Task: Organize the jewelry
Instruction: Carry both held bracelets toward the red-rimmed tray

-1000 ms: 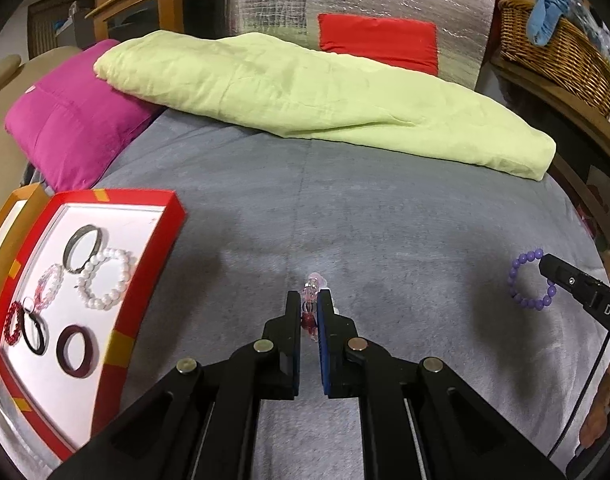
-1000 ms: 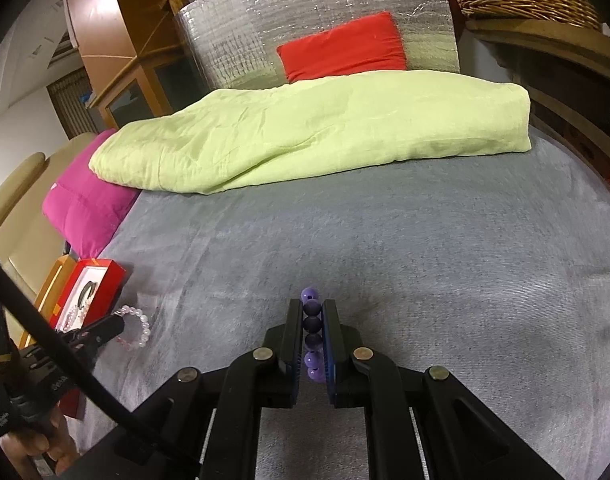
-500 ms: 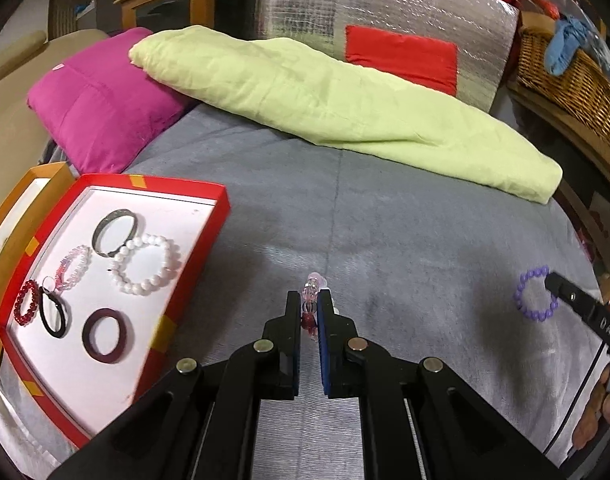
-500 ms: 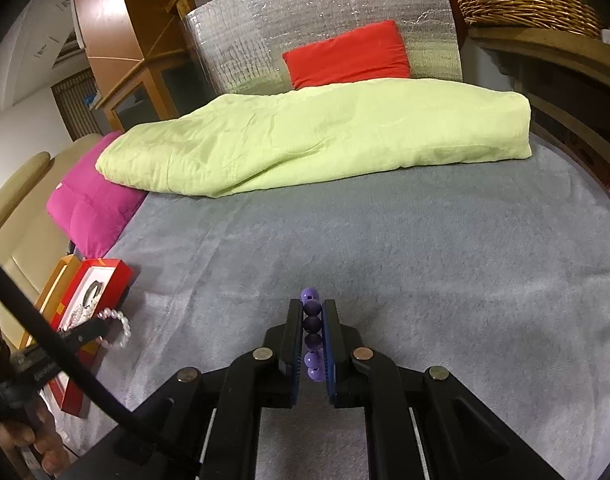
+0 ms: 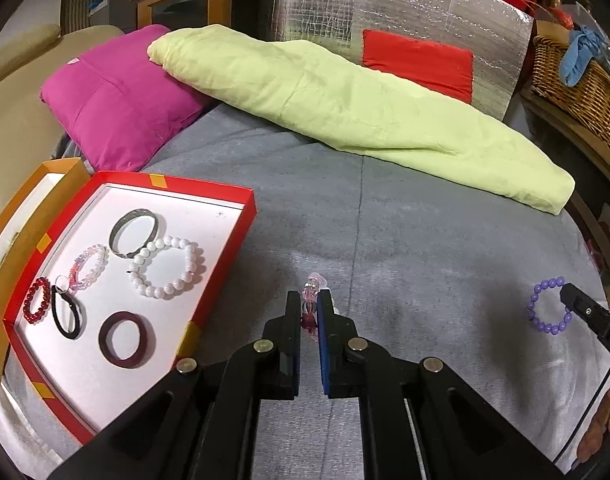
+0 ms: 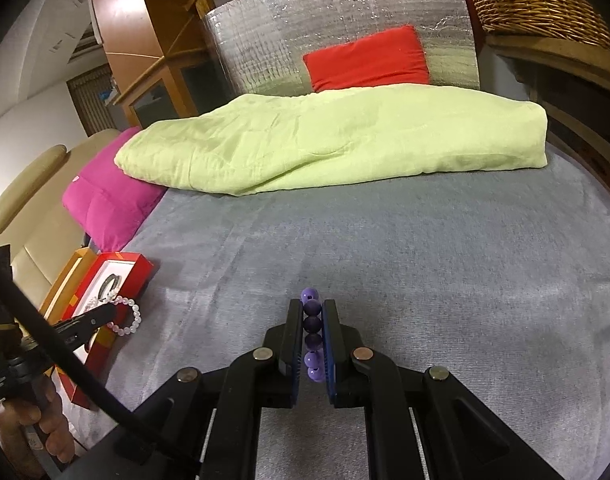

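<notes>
My left gripper (image 5: 309, 300) is shut on a pale pink bead bracelet (image 5: 311, 286), held above the grey bed just right of the red tray (image 5: 221, 260). The tray holds a silver bangle (image 5: 133, 227), a white pearl bracelet (image 5: 167, 267), a pink bracelet (image 5: 89, 267), a red bead bracelet (image 5: 36, 300), a black band (image 5: 67, 316) and a dark maroon ring (image 5: 127, 339). My right gripper (image 6: 313, 308) is shut on a purple bead bracelet (image 6: 313, 336), also seen in the left wrist view (image 5: 545, 312). The left gripper with the pink bracelet (image 6: 125, 316) shows by the tray (image 6: 133, 268) in the right wrist view.
A lime green folded quilt (image 5: 345, 100) and a magenta pillow (image 5: 117, 96) lie at the far end of the grey bed (image 5: 425, 240). An orange box lid (image 5: 9, 224) sits left of the tray. A wicker basket (image 5: 577, 68) stands at the right.
My left gripper has moved left toward the red tray with the pink bracelet in it; the tray is now larger and nearer. The right gripper keeps the purple bracelet, nearly still.
</notes>
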Demonstrator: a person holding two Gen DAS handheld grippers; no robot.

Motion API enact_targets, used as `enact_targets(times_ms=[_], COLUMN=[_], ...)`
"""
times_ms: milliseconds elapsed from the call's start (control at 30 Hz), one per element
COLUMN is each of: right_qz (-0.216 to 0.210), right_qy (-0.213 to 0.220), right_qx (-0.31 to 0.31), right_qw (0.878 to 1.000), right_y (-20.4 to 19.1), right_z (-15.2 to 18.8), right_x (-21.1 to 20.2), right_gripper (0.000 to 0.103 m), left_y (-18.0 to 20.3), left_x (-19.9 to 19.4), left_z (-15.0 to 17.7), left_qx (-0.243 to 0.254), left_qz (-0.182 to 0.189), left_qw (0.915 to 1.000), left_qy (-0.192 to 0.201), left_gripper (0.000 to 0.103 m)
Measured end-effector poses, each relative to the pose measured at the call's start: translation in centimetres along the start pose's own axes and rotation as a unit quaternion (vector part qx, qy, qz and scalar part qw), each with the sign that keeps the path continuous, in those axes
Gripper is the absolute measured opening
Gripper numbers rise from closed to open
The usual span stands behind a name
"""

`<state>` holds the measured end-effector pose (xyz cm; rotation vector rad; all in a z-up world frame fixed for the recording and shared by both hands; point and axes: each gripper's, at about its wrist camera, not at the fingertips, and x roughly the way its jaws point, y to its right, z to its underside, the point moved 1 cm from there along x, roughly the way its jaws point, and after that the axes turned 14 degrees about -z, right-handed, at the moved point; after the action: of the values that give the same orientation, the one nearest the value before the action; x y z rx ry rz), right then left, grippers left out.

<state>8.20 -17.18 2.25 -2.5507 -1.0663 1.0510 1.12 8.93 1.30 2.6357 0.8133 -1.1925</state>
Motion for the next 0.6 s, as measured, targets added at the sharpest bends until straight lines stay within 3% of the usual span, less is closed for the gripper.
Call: enact_targets(times_ms=[367, 600], right_qz=[-0.002, -0.009], right_qy=[-0.027, -0.051], right_qx=[0.004, -0.001], right_qw=[1.000, 0.999], right_y=[-1.3, -4.3], right_z=[1.4, 2.8], right_x=[1.4, 2.6], right_gripper=[0.010, 0.010], left_y=[-4.4, -7.8], left_x=[-0.1, 0.0], left_z=[0.1, 0.2], left_qx=[-0.027, -0.051], left_qz=[-0.010, -0.015], left_qw=[0.9996, 0.9985], left_qy=[-0.004, -0.008], left_gripper=[0.008, 0.008])
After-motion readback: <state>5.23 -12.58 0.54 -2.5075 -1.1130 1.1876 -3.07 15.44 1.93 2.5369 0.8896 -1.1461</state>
